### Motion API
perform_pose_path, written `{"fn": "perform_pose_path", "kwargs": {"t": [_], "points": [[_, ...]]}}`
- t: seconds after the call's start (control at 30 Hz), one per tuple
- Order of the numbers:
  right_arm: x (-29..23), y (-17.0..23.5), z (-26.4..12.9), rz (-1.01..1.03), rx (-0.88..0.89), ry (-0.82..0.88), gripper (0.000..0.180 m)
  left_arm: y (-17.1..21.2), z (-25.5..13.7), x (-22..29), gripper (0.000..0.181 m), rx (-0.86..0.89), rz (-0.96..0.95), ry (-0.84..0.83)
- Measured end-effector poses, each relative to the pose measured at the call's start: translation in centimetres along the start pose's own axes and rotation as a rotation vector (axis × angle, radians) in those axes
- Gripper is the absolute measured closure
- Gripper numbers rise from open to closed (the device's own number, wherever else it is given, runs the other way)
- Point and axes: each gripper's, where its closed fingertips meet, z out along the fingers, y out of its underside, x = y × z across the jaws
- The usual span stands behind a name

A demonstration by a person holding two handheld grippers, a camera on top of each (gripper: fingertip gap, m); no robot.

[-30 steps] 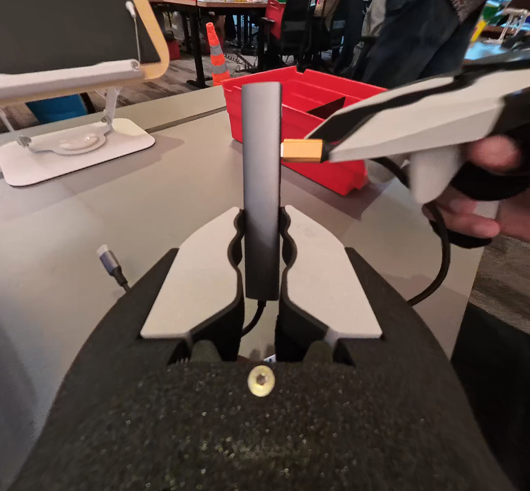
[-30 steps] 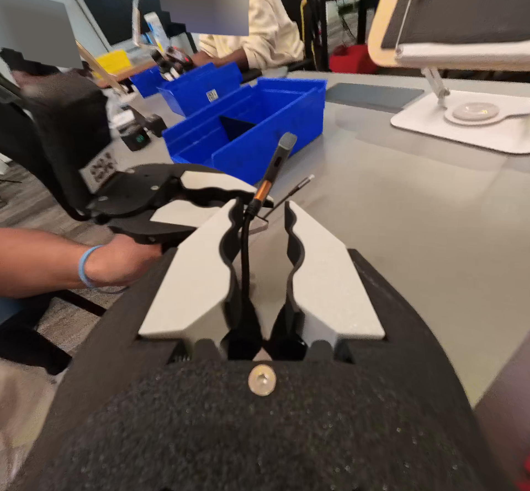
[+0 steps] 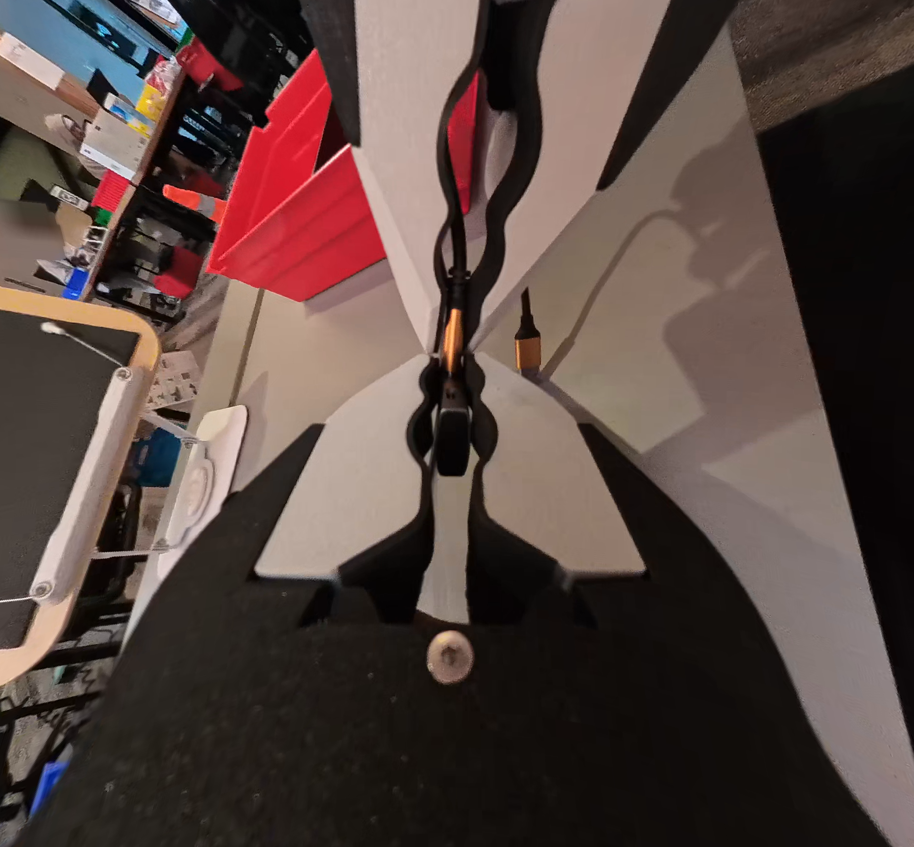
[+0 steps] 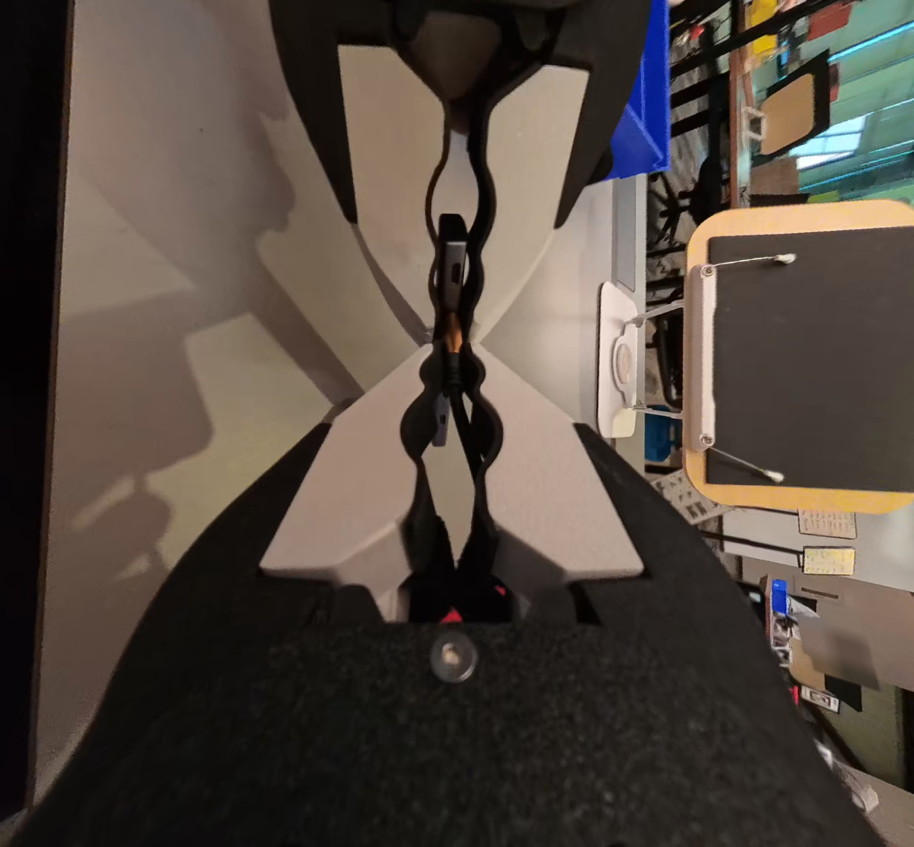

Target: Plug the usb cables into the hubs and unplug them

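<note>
Left gripper (image 3: 451, 378) clenched on hub (image 3: 452, 447), right gripper (image 4: 452, 348) clenched on orange cable plug (image 4: 452, 335). Tips met nose to nose above table (image 3: 692, 403), plug seated in hub end.

hub (image 3: 451, 442) in left hand-held gripper (image 3: 451, 378) | plug (image 3: 453, 340) apparently seated in hub

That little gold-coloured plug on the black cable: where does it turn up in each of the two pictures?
Left wrist view: the gold plug sits at centre, just past this gripper's fingers, meeting the dark hub they hold.
Right wrist view: the gold plug sits at centre, at the tips of this gripper's fingers.
Shared landmark: the wood-framed black board.
</note>
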Motion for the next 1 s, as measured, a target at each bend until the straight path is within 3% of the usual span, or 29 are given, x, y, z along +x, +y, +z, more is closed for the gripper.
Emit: {"fn": "perform_pose_path", "kwargs": {"t": [0.37,0.43,0.47,0.53,0.6,0.8,1.0], "points": [[-0.4,-0.6,-2.0,0.065,0.136,0.023,0.175,-1.7,-0.7,0.8,0.170,0.074,-0.010,0.058],[2.1,2.3,-4.5,0.128,0.100,0.110,0.174,3.4,-1.1,-0.8,0.171,-0.141,0.017,-0.002],[3.2,3.9,-6.6,0.235,0.126,0.106,0.175,5.5,-2.2,-2.0,0.171,-0.168,-0.023,-0.033],[4.9,5.6,-9.8,0.391,0.200,0.122,0.175,2.5,-3.7,-2.9,0.172,0.000,-0.141,-0.034],[6.8,6.4,-11.6,0.447,0.228,0.184,0.174,0.1,-2.3,-1.7,0.171,0.029,-0.116,-0.007],[13.9,9.6,-16.5,0.595,0.261,0.250,0.174,1.4,0.0,-0.5,0.172,-0.006,-0.164,-0.019],[19.3,13.8,-16.6,0.627,0.253,0.269,0.174,1.3,0.8,0.9,0.171,-0.052,-0.077,-0.005]]}}
